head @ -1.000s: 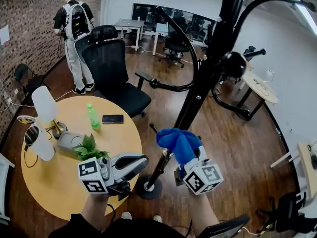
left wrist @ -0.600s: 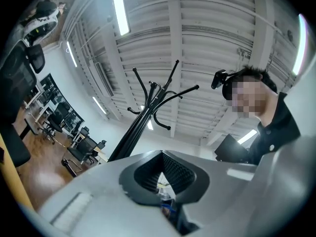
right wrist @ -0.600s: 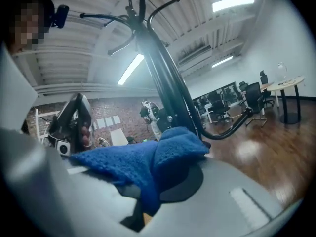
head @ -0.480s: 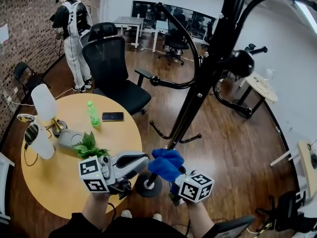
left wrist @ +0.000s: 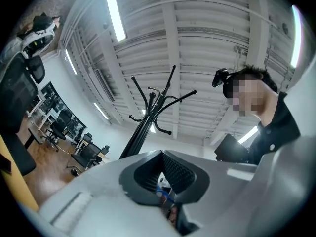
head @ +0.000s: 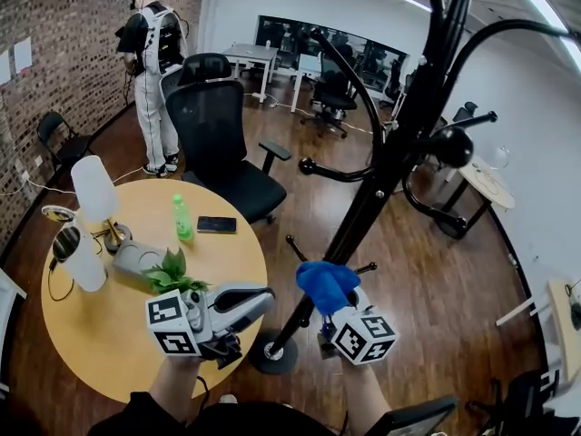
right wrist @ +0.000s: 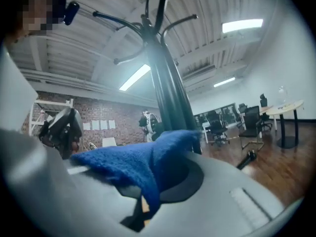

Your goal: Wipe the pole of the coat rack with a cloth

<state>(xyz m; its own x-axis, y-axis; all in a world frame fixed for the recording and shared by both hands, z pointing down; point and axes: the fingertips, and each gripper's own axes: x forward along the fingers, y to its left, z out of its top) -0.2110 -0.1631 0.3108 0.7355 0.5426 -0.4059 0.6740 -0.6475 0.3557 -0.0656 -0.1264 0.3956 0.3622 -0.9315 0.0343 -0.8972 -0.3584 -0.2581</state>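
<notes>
Right gripper (head: 334, 296): fingers closed on a blue cloth (head: 325, 282). In the right gripper view the cloth bunches between the jaws and drapes over them, hiding the tips.

Cloth position: low on the black pole (head: 381, 180) of the coat rack, on the pole's right side as the head view shows it, level with the short lower pegs (head: 366, 268) and above the round base (head: 272, 354). The cloth overlaps the pole in the head view, and in the right gripper view the pole rises directly behind it. Actual contact cannot be confirmed.

Left gripper (head: 259, 298): fingers together, with nothing between them in the left gripper view. It is held level over the edge of the round wooden table (head: 82, 334), with its tips pointing toward the pole near the base and clear of it.

On the table: a white lamp (head: 93, 189), a green bottle (head: 182, 218) standing upright, a dark phone (head: 216, 224) lying flat just beside the bottle, and a small leafy plant (head: 172, 275) near the left gripper.

Beyond the table: a black office chair (head: 213, 130) and, further back by the brick wall, a standing person (head: 154, 71) facing away. The floor is dark wood plank.
</notes>
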